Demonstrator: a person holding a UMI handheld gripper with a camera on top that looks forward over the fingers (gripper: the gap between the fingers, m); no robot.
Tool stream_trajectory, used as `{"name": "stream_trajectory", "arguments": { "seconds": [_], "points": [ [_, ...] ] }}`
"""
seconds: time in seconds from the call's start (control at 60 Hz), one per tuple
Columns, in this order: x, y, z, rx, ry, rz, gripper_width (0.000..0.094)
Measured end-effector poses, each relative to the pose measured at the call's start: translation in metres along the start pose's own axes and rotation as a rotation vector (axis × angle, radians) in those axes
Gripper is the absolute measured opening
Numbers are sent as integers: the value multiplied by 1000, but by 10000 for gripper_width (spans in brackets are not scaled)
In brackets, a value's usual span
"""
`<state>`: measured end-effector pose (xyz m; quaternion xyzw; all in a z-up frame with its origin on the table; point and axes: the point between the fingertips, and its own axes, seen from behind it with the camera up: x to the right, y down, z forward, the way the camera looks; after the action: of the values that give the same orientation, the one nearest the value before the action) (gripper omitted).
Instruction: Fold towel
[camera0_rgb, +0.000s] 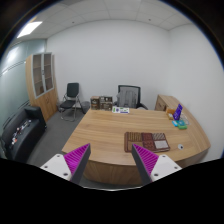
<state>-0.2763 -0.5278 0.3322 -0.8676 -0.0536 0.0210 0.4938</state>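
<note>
A brown checked towel (147, 140) lies flat on the wooden desk (105, 130), ahead of my fingers and to the right, near the desk's front edge. My gripper (111, 150) is held high above the near edge of the desk, well short of the towel. Its fingers are open and wide apart with nothing between them. The magenta pads (77, 158) show on both fingers.
A purple object (178, 113) stands on the desk's far right end, and small white items (122, 109) lie at its far edge. A black office chair (128, 96) sits behind the desk. Another chair (70, 98), a wooden cabinet (43, 85) and a black sofa (20, 130) are at the left.
</note>
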Motion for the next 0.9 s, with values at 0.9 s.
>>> {"name": "stream_trajectory", "arguments": {
  "seconds": [0.9],
  "points": [
    [101, 101, 336, -94, 80, -4, 859]
  ]
}}
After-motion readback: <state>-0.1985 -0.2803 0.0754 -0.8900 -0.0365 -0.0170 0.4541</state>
